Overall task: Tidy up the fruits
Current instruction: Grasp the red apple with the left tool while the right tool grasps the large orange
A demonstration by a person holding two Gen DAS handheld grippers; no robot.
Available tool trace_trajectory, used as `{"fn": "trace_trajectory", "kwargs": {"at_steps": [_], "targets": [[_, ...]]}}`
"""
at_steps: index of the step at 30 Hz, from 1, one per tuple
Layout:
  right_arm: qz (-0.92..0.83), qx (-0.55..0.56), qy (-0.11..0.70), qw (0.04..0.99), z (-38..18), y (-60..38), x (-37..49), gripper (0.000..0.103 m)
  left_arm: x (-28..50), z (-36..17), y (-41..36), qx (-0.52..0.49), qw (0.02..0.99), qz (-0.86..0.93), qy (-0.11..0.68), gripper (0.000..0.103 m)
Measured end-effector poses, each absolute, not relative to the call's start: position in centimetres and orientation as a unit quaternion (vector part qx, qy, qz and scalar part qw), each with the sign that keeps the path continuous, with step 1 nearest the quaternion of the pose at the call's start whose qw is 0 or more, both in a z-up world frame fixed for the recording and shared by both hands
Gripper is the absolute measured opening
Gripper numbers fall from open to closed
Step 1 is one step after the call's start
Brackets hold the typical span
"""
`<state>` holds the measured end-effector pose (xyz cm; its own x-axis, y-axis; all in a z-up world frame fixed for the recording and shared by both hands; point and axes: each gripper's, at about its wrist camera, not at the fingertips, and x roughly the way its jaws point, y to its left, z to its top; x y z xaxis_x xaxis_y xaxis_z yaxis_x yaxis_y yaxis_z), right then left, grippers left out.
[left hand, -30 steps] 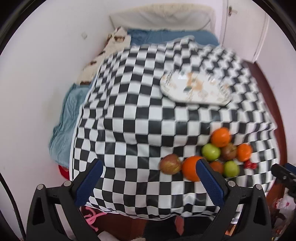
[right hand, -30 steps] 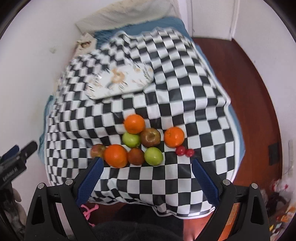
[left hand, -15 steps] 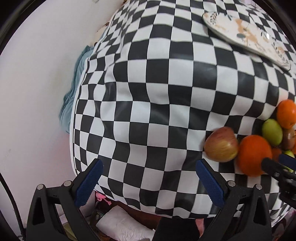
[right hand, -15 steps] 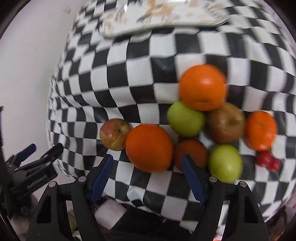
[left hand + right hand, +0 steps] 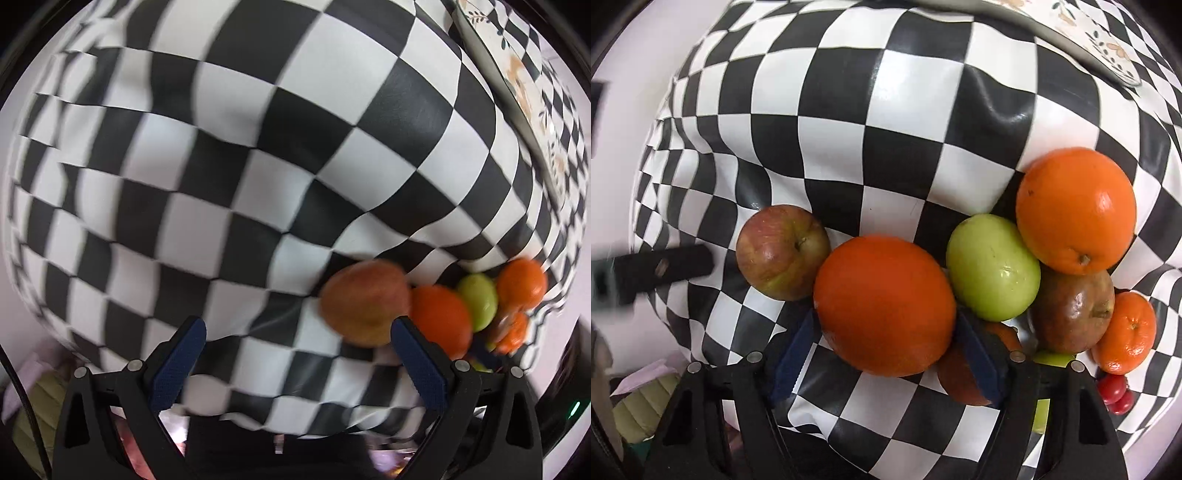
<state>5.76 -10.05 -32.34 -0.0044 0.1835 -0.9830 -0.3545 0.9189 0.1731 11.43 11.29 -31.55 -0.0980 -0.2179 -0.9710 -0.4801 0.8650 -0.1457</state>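
Observation:
Several fruits lie in a cluster on the checkered cloth [image 5: 849,110]. My right gripper [image 5: 886,350] has a blue pad on each side of a big orange [image 5: 884,304], closed in on it. A red-green apple [image 5: 781,253] lies to its left, a green apple [image 5: 991,267] and a second orange [image 5: 1076,210] to its right, with a brown apple [image 5: 1071,312], a mandarin [image 5: 1126,332] and cherry tomatoes [image 5: 1115,393]. My left gripper [image 5: 295,339] is open, low over the cloth; the blurred red-green apple [image 5: 364,301] lies just beyond its right finger [image 5: 417,358].
A floral oval plate [image 5: 1100,40] lies at the far right of the cloth; it also shows in the left wrist view [image 5: 524,96]. The cloth's front edge hangs just before both grippers. My left gripper's finger [image 5: 661,267] shows left of the red-green apple.
Both grippers have dropped from high above the table to just over the cloth. The right gripper has narrowed around the big orange. The left gripper has moved toward the red-green apple.

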Motion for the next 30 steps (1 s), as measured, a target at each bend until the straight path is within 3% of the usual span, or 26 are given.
{"fn": "trace_trajectory", "kwargs": {"at_steps": [5, 10, 16, 22, 30], "targets": [[0.187, -0.059, 0.680, 0.707, -32.9, -9.1, 4.5, 0.079, 13.6, -33.4, 8.8, -0.229, 0.616, 0.075, 0.750, 0.096], [0.183, -0.053, 0.683, 0.705, -33.4, -7.5, 4.0, 0.079, 14.6, -35.0, 7.2, -0.239, 0.610, 0.051, 0.754, 0.062], [0.174, -0.053, 0.690, 0.700, -34.3, -4.6, 3.4, 0.081, 15.2, -35.3, 7.0, -0.244, 0.619, 0.050, 0.745, 0.061], [0.168, -0.038, 0.693, 0.700, -34.7, -5.2, 4.2, 0.081, 12.9, -33.2, 8.3, -0.154, 0.643, 0.074, 0.746, 0.061], [0.154, -0.067, 0.697, 0.698, -35.0, -6.1, 5.8, 0.084, 12.8, -37.2, 10.3, -0.204, 0.623, 0.067, 0.752, 0.061]]}}
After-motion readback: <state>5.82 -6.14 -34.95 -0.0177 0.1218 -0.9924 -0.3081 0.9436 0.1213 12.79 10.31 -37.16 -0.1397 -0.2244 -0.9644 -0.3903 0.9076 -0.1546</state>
